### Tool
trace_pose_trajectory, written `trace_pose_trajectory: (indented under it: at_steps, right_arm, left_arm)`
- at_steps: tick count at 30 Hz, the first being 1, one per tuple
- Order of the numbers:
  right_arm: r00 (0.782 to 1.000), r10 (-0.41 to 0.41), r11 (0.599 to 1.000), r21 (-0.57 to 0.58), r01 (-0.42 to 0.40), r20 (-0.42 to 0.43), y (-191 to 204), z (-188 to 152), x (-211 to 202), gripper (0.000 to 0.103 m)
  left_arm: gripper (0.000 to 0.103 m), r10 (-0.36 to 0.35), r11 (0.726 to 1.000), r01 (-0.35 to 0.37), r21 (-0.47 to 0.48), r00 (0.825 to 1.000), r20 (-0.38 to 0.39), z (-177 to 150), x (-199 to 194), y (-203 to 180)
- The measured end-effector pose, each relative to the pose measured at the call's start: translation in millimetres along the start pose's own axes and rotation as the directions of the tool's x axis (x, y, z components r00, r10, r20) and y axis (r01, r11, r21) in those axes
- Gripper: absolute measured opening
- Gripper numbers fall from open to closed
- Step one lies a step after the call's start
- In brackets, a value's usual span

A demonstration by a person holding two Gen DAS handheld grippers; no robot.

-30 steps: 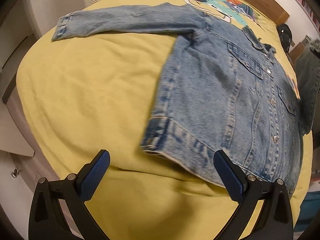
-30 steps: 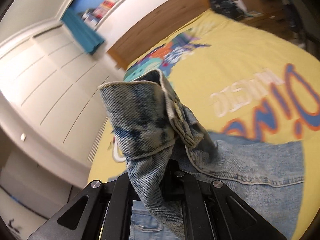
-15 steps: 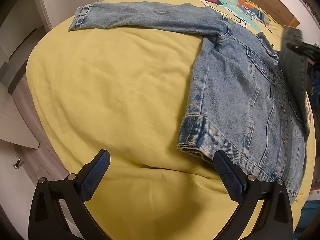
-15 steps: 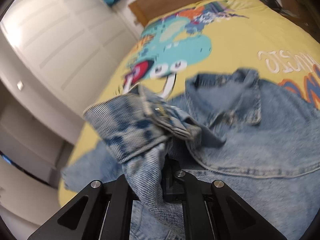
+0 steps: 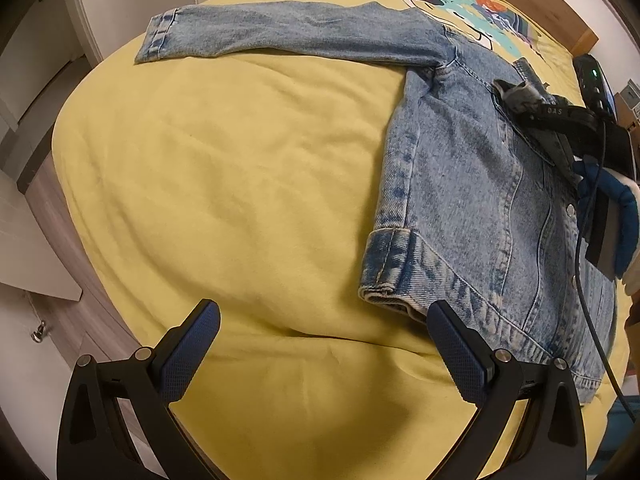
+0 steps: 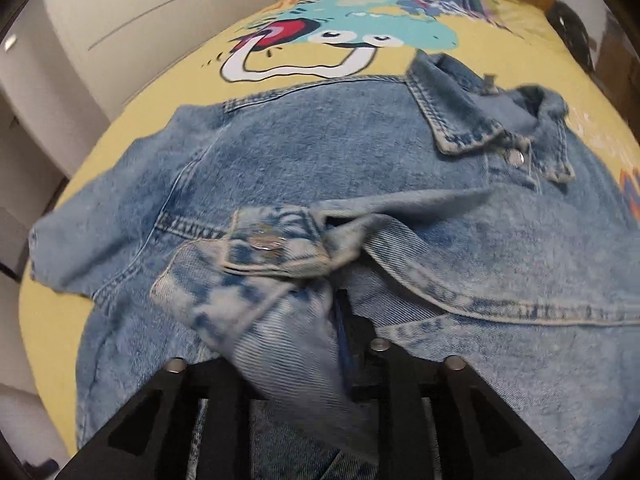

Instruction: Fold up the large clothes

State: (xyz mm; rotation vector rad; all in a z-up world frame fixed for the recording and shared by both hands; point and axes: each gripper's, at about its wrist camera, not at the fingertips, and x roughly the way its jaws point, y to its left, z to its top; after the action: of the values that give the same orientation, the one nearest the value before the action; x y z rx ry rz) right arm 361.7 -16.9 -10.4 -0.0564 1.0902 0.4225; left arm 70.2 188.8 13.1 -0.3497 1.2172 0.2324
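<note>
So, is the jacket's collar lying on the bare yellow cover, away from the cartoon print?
No, the collar lies right below the cartoon print.

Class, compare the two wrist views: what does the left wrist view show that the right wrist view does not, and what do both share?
Only the left wrist view: the outstretched sleeve, the jacket's hem corner and the open left tool.
Only the right wrist view: the collar and the cartoon print in full.
Both: the denim jacket on the yellow bedspread, with the right tool laying a cuff on its chest, its jaws just opening.

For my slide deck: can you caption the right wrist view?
Right claw lays the denim jacket's sleeve cuff across its chest, its jaws just opening.
</note>
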Motion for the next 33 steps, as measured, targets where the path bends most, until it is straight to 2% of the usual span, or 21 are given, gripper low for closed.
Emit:
trace_pose_trajectory:
  at_steps: [5,6,8,12,16,19,24,27,33]
  right_arm:
    - [1.000,-0.029,0.999,-0.017,0.029,-0.010,5,1,-6,0.032]
    - [1.000,-0.006,1.000,-0.019,0.006,-0.011,6,1,-8,0.052]
    - [0.999,0.033,0.999,-0.035,-0.033,-0.011,14,1,-14,0.082]
    - [0.998,0.055,0.990,-0.130,-0.052,0.018,42,1,-28,0.082]
    - [0.995,0.083,0.990,-0.115,-0.076,0.059,43,4,-45,0.082]
    - [0.992,0.077,0.994,-0.088,-0.068,0.100,27,1,-62,0.082]
    - [0.990,0.031,0.999,-0.034,-0.027,0.138,-14,-13,-84,0.082]
    - [0.990,-0.008,1.000,0.002,0.007,0.144,-45,-24,-93,0.082]
    - [0.985,-0.101,0.993,0.069,0.093,0.139,-111,-49,-108,0.082]
  left_arm:
    - [0.102,0.024,0.999,-0.024,0.024,1.000,0.017,2,-4,-5]
    - [0.102,0.031,0.999,-0.032,0.029,0.999,0.021,3,-4,-7]
    - [0.102,0.035,0.999,-0.036,0.032,0.999,0.024,4,-5,-8]
    - [0.102,-0.009,1.000,0.008,0.016,1.000,0.024,6,-7,-8]
    - [0.102,0.023,0.999,-0.025,0.030,0.998,0.063,7,-15,-13]
    - [0.102,0.014,0.999,-0.018,0.050,0.996,0.087,11,-20,-21]
    - [0.102,-0.013,0.995,0.006,0.099,0.997,0.074,21,-15,-46]
    - [0.102,-0.053,0.991,0.043,0.126,0.995,0.080,30,-10,-64]
    - [0.102,-0.083,0.968,0.063,0.243,0.994,0.070,42,7,-110]
